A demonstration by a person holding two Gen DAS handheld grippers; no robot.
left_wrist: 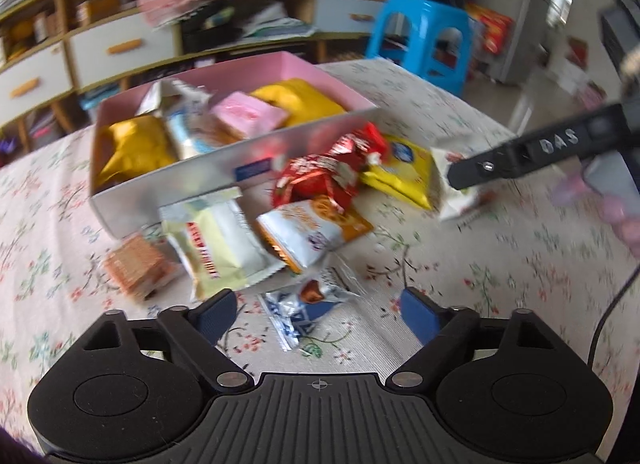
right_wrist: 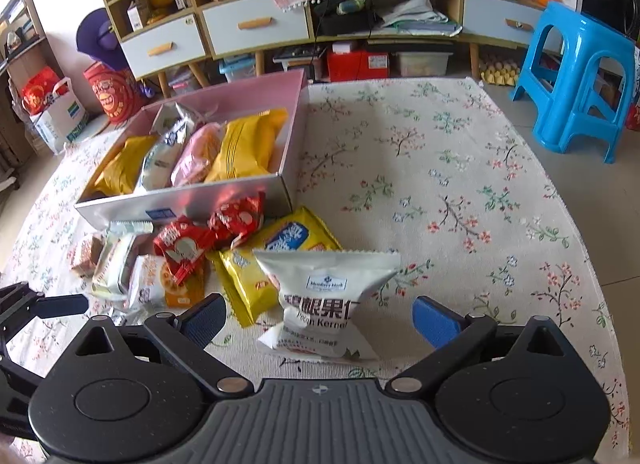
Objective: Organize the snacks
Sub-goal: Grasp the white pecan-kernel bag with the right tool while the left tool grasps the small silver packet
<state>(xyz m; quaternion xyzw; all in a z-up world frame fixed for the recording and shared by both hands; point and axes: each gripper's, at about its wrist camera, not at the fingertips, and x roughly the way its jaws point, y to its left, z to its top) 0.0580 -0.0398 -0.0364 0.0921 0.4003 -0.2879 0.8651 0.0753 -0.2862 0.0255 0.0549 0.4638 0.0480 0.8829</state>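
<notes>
Here the task stands partly done; the box (right_wrist: 224, 204) on the floral surface (right_wrist: 440, 184) already holds a row of packets: a gold bag (right_wrist: 120, 168), a white-blue pack (right_wrist: 160, 156), a pink pack (right_wrist: 196, 156) and a yellow bag (right_wrist: 248, 144); a loose heap still lies in front of the box wall, including two red packets (right_wrist: 208, 232), a yellow biscuit pack (right_wrist: 280, 240), an orange-white pack (left_wrist: 312, 232), a cream pack (left_wrist: 216, 240) and a wafer block (left_wrist: 138, 268); the right claw (right_wrist: 318, 316) is spread, a white pecan bag (right_wrist: 324, 296) between its pads, apparently untouched; the left claw (left_wrist: 320, 314) is likewise spread above a small blue-white wrapper (left_wrist: 304, 308), gripping nothing; by this reading, most of the heap remains to be boxed, the pecan bag probably next.
</notes>
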